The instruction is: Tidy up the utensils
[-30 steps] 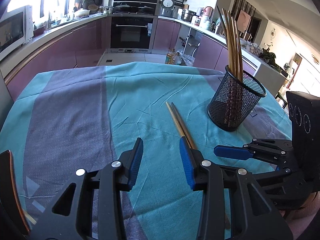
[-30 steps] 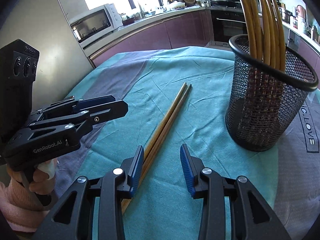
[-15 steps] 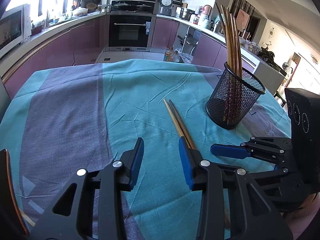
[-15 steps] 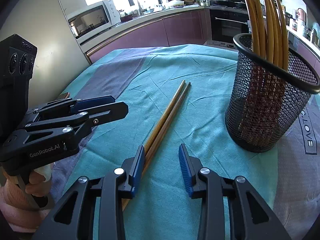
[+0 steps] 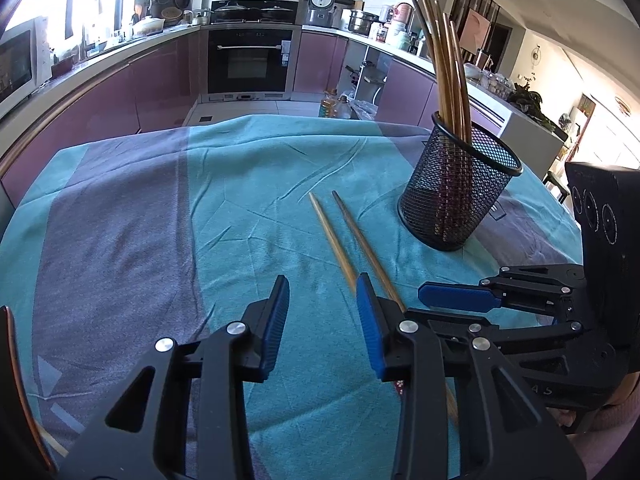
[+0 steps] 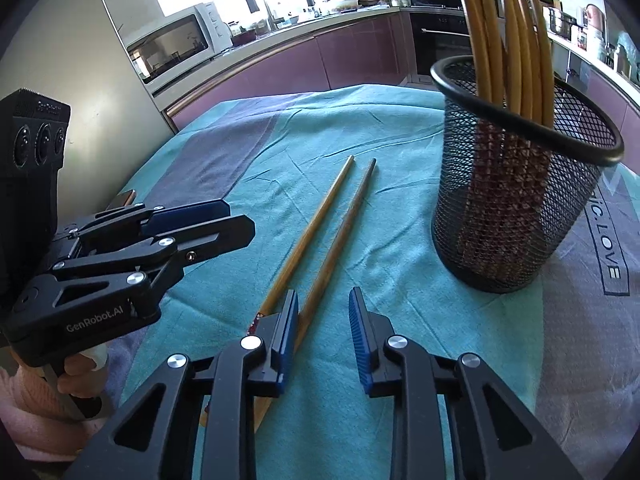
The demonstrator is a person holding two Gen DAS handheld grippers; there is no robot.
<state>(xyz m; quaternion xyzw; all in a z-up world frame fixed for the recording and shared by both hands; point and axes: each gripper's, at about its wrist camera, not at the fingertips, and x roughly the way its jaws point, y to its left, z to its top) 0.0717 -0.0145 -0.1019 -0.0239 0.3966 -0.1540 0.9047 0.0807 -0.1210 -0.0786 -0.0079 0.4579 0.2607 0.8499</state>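
Right wrist: chopsticks [image 6: 332,224] have spread apart since earlier.

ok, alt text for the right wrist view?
Open right gripper low over two loose chopsticks lying apart on a teal tablecloth. A black mesh holder of upright chopsticks stands at right; the open left gripper hovers at left.

Two splayed chopsticks [image 6: 320,240] beside mesh holder [image 6: 516,208]
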